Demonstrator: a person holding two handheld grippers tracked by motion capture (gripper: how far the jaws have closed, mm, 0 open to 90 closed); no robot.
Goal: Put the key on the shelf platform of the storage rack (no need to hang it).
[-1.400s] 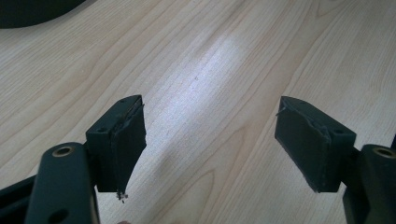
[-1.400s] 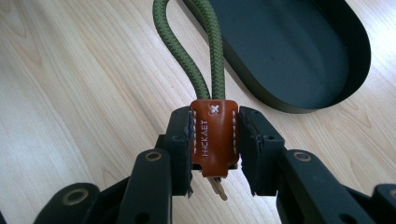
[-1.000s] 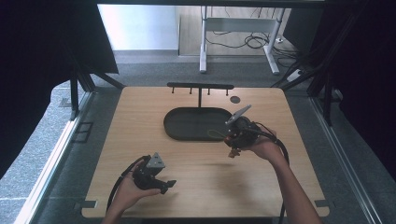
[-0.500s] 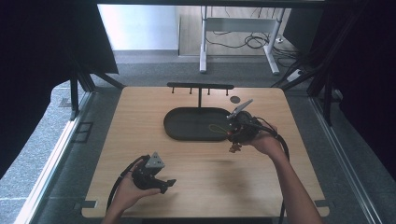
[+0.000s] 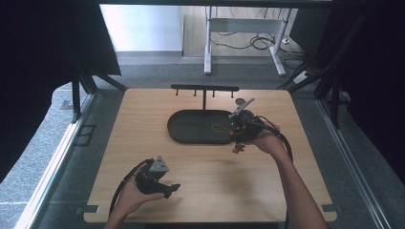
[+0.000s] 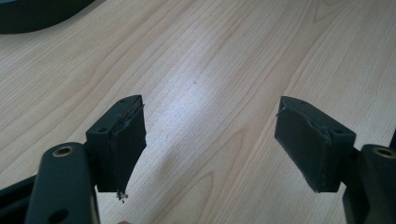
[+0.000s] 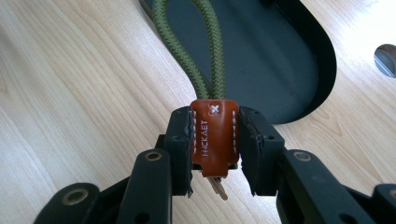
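My right gripper (image 7: 215,140) is shut on a keychain: its jaws pinch a brown leather tab (image 7: 212,135) with white stitching. An olive-green cord loop (image 7: 191,51) runs from the tab out over the black oval tray (image 7: 280,60). In the high view that right gripper (image 5: 241,130) hovers at the tray's (image 5: 191,136) right end, with the cord loop (image 5: 219,129) over the tray and keys (image 5: 237,149) hanging below it. My left gripper (image 5: 165,188) rests low near the table's front left, open. In the left gripper view its pads (image 6: 126,140) stand wide apart over bare wood.
A black rack with several pegs (image 5: 205,88) stands at the table's far edge behind the tray. A round grommet hole (image 7: 386,58) sits in the tabletop beyond the tray. Light wooden table (image 5: 210,191) lies between the two grippers.
My right gripper has carried the keychain a little leftward and farther from me, bringing the cord loop over the tray's right end. The left gripper has stayed put.
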